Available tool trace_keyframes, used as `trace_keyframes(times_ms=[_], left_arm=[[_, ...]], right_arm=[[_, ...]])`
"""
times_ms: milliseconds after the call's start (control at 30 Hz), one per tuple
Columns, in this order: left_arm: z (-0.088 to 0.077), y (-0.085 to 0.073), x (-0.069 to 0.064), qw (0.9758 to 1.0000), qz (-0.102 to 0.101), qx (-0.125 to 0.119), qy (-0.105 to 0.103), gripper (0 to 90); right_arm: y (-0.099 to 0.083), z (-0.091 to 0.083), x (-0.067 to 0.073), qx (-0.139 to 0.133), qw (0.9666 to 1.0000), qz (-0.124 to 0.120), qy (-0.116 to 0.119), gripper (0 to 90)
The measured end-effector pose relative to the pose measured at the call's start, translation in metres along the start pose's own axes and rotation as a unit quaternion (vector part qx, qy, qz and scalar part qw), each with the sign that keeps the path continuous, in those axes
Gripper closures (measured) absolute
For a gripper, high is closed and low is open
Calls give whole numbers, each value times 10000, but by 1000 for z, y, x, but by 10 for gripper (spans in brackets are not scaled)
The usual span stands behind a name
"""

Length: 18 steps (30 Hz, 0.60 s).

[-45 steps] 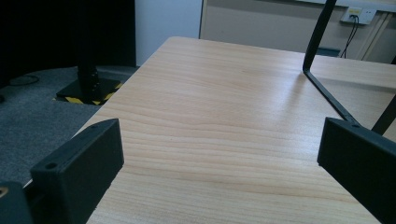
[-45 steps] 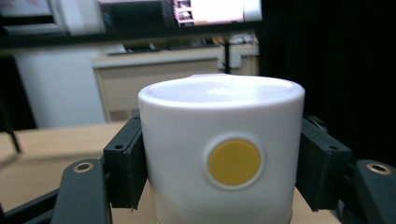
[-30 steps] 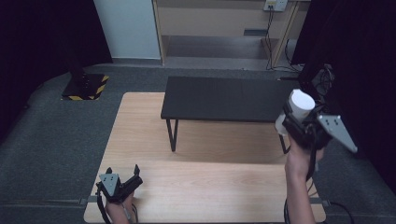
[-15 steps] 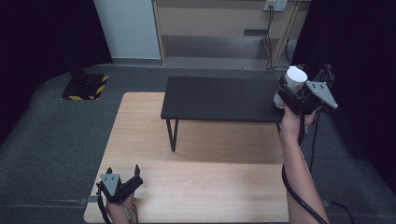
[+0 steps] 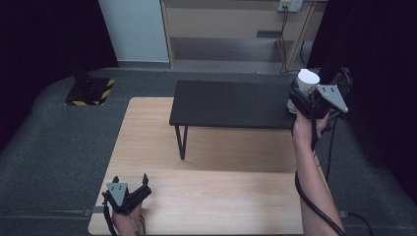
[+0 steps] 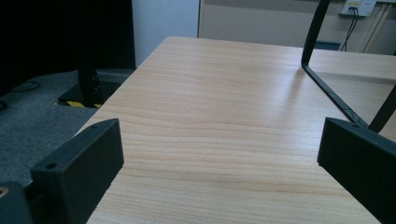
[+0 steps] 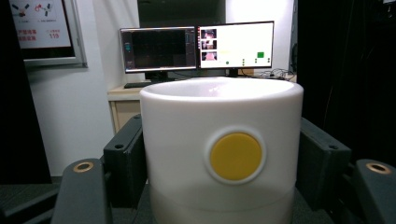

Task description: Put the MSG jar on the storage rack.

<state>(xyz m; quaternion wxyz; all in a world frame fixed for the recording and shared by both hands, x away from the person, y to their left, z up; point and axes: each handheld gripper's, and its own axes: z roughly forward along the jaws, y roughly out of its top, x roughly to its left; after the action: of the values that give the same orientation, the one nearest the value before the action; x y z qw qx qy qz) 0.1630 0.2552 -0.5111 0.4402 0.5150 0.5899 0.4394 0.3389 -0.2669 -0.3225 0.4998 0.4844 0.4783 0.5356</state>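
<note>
Wooden tabletop is carrying a black low bench at its far side, both lying bare. Over the bench's far right corner, the right hand-held gripper is clamping its jaws on both sides of an upright white cup bearing a round yellow disc. At the near left edge, the left hand-held gripper is sitting low over the wood, jaws standing wide apart and gripping nothing.
</note>
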Motion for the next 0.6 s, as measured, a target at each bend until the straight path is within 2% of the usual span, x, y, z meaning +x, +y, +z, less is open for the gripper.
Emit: trace_keyframes(times_ms=[167, 200, 233, 300, 333, 367, 400, 433, 467, 600], left_arm=[[0, 0, 1, 10000, -40, -14, -6, 0], [0, 0, 1, 10000, -49, -14, -6, 0], [0, 0, 1, 10000, -54, -15, -8, 0], [-1, -1, 2, 10000, -64, -22, -15, 0], [-1, -1, 2, 10000, -64, -22, -15, 0], [-1, -1, 1, 10000, -63, -24, -18, 0], [-1, -1, 1, 10000, -63, -24, -18, 0], [-1, -1, 2, 10000, -67, -30, -24, 0], [-1, -1, 2, 10000, -69, -31, -25, 0], [-1, -1, 2, 10000, -71, -38, -34, 0]], right_arm=[[2, 0, -1, 47, 10000, 20, 27, 298], [4, -1, -3, 65, 10000, 39, 52, 268], [2, -3, -3, -29, 10000, 22, 58, 186], [2, -9, -2, -104, 9999, -5, 63, 78], [2, -9, -2, -104, 9999, -5, 63, 78], [4, -18, 1, -126, 9998, -133, 34, 9], [4, -18, 1, -126, 9998, -133, 34, 9], [0, -31, -1, -234, 9992, -275, 170, 6], [-3, -39, -3, -284, 9988, -318, 239, 6], [-21, -74, -8, -359, 9982, -369, 313, 6]])
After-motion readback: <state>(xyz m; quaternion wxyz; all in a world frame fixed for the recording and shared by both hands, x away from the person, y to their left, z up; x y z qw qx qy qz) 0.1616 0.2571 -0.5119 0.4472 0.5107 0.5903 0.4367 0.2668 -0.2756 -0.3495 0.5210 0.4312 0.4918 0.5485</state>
